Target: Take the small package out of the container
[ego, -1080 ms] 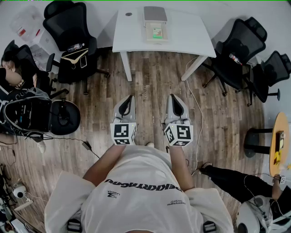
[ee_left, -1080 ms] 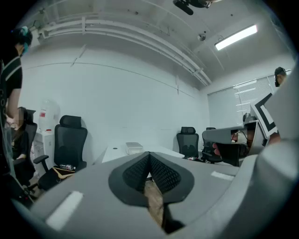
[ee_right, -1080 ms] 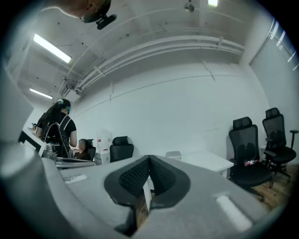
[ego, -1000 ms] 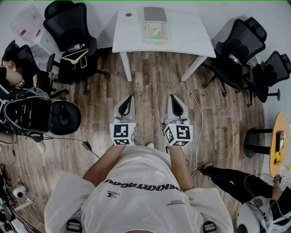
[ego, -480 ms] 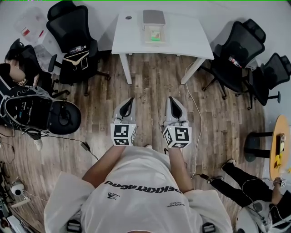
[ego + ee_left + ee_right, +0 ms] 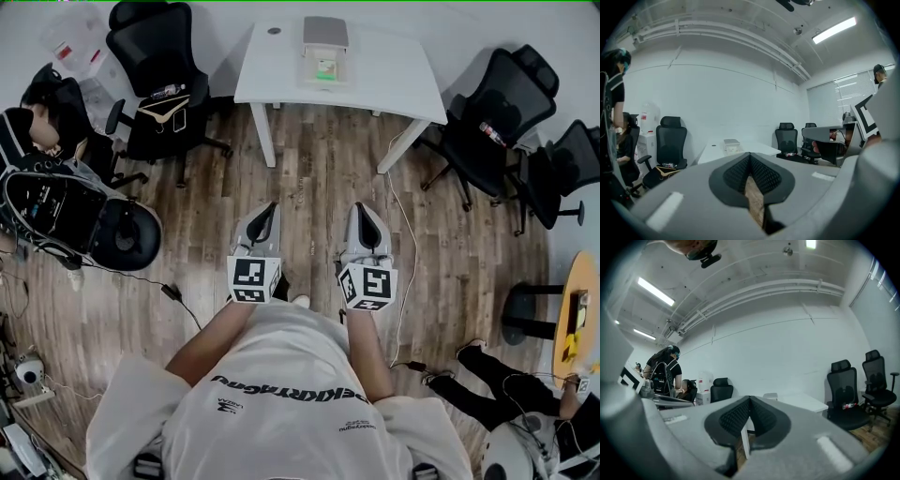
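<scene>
Two grippers: left gripper (image 6: pixel 265 208) and right gripper (image 6: pixel 364 208) were closed tight, holding nothing.
Small package (image 6: pixel 325 67): sat inside the clear container (image 6: pixel 307 73) on the white table (image 6: pixel 394 75) at 12 o'clock, well apart.

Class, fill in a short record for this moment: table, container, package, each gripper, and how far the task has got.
table: white, across the wooden floor from the person
container: on the table
small package: green, lying in the container
left gripper: jaws together, nothing between them
right gripper: jaws together, nothing between them
progress: package not yet taken out; both grippers are short of the table
</scene>
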`<state>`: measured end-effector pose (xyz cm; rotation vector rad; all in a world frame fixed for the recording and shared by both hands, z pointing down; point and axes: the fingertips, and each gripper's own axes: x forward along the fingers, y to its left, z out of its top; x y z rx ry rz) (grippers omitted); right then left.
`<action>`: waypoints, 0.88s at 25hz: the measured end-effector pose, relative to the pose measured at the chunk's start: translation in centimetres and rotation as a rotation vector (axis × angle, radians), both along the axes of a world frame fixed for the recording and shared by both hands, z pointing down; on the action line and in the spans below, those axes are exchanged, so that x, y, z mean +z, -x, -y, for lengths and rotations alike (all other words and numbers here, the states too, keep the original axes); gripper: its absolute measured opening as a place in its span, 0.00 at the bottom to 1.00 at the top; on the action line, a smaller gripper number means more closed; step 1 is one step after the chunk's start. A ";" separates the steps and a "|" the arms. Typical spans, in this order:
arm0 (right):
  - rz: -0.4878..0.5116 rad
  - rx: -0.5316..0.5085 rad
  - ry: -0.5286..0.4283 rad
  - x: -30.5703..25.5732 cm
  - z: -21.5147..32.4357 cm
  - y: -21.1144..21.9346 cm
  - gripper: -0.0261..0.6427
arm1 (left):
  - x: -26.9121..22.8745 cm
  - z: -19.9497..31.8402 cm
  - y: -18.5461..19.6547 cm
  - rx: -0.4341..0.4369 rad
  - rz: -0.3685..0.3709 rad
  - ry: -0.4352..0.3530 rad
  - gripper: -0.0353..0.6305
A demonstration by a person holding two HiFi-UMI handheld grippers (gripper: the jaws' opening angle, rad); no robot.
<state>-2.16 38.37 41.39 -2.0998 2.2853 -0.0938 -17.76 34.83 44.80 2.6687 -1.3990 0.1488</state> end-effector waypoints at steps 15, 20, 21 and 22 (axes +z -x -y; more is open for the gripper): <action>-0.002 -0.038 0.026 1.5 6.9 -2.3 0.04 | 1.5 6.6 -3.6 -0.006 -0.035 0.003 0.06; 0.011 -0.037 0.078 3.2 12.0 -3.3 0.04 | 1.8 11.3 -4.9 0.007 -0.056 0.003 0.06; 0.013 -0.034 0.079 3.3 13.1 -3.5 0.04 | 1.8 12.3 -5.2 0.009 -0.057 0.002 0.06; 0.015 -0.031 0.079 3.3 14.2 -3.8 0.04 | 1.9 13.4 -5.4 0.010 -0.056 0.001 0.06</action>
